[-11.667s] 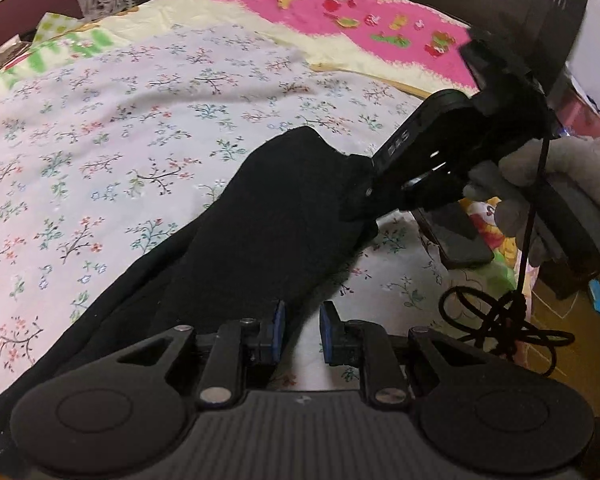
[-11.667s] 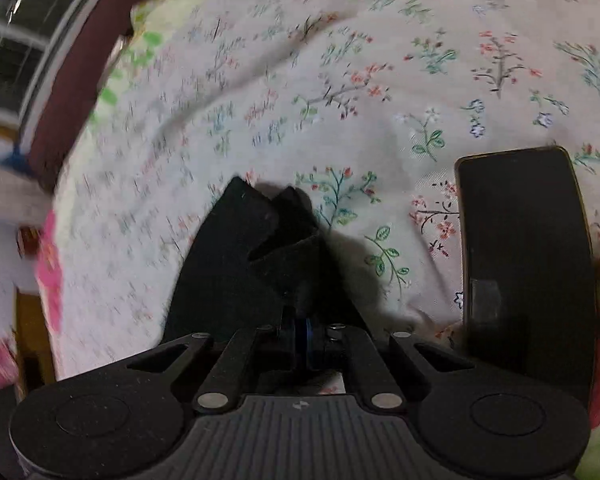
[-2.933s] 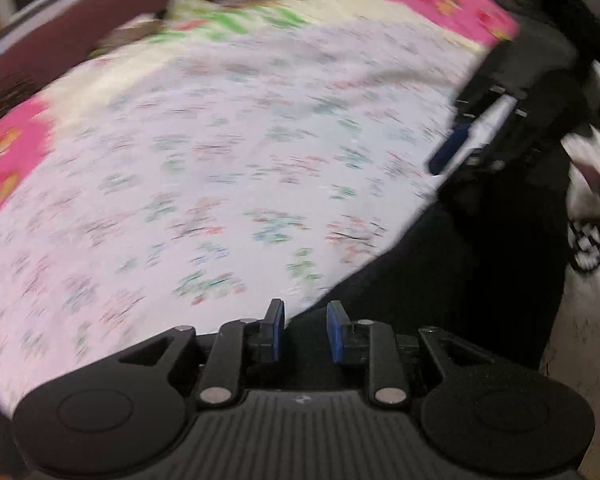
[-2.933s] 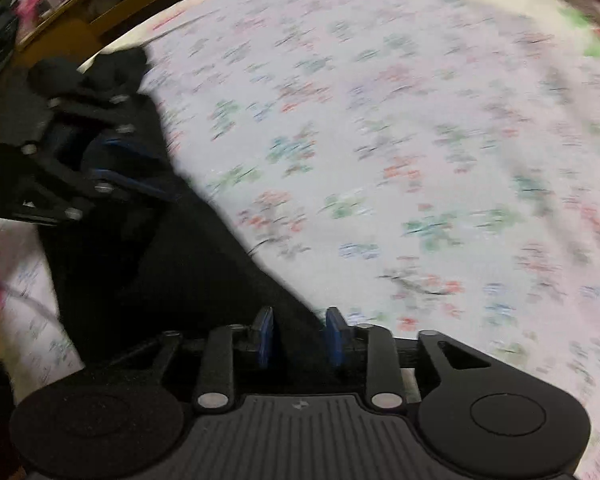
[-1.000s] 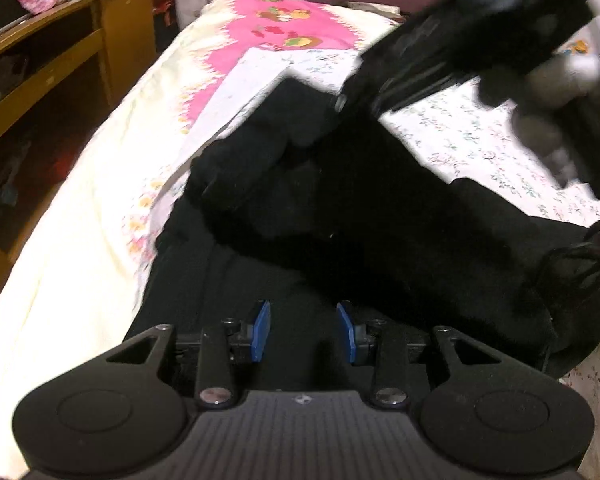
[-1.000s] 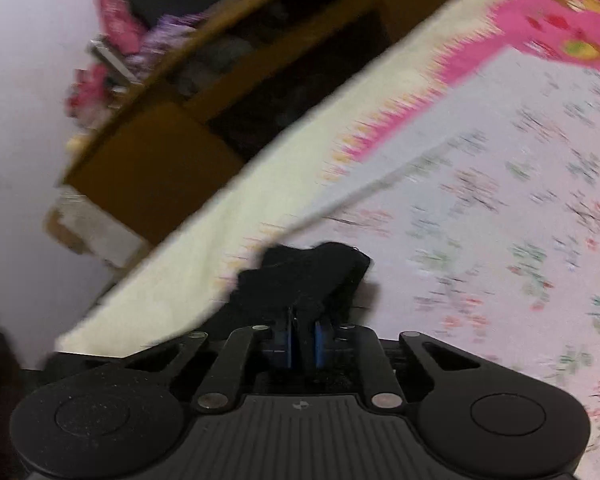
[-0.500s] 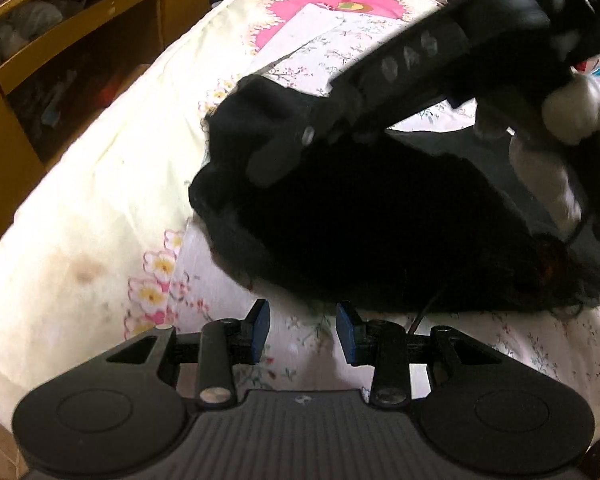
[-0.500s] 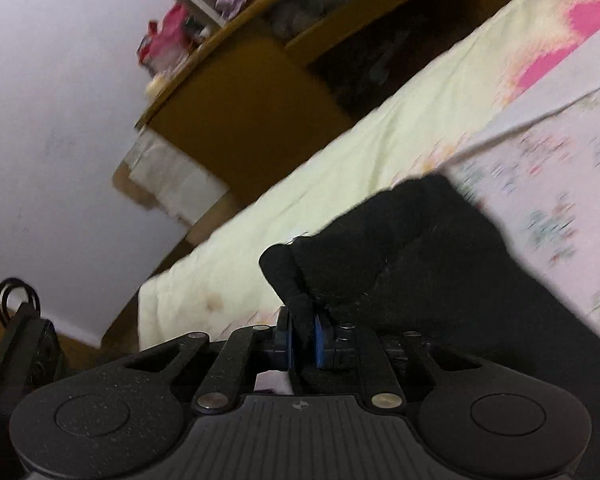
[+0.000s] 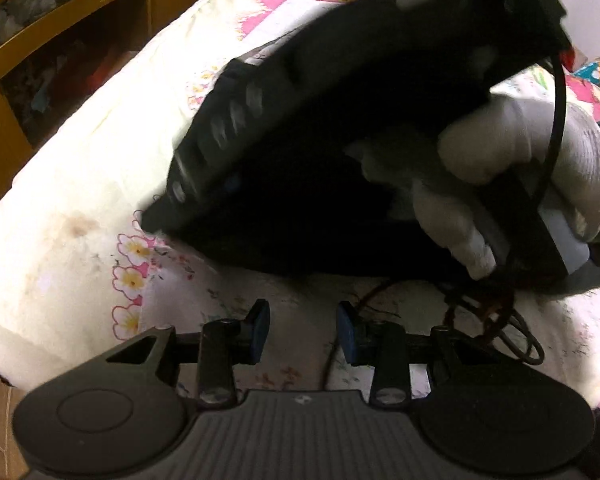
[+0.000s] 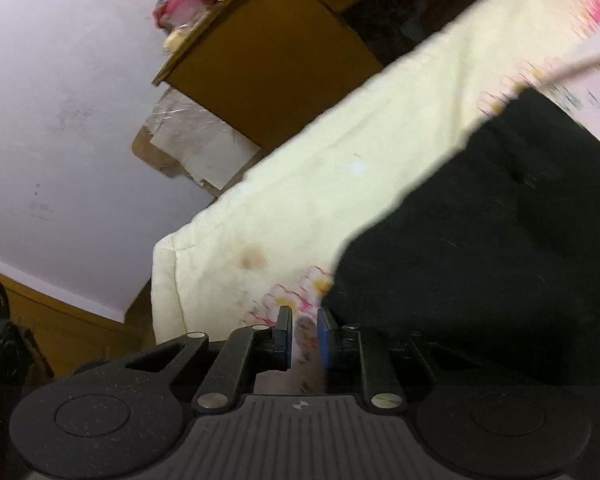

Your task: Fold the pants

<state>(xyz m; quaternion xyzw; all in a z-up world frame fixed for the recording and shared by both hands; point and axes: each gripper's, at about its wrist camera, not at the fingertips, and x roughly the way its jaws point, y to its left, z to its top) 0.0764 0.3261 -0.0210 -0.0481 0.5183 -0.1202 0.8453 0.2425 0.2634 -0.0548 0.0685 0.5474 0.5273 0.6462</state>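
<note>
This is a bedroom in a home. A bed (image 10: 292, 216) fills most of both views, covered with a cream quilt with pink flowers along its edge and a small-flowered sheet (image 9: 228, 304) over it. Beside the bed stands a wooden shelf unit (image 9: 64, 20) whose open compartments are stuffed with clothes and odds and ends. A plain white wall (image 10: 60, 100) rises behind it, with cardboard and plastic wrap (image 10: 192, 140) leaning at its foot.

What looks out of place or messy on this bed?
A brownish stain marks the cream quilt near its corner, beside the black pants. A tangled dark cable also lies loose on the flowered sheet, close to the pants' edge.
</note>
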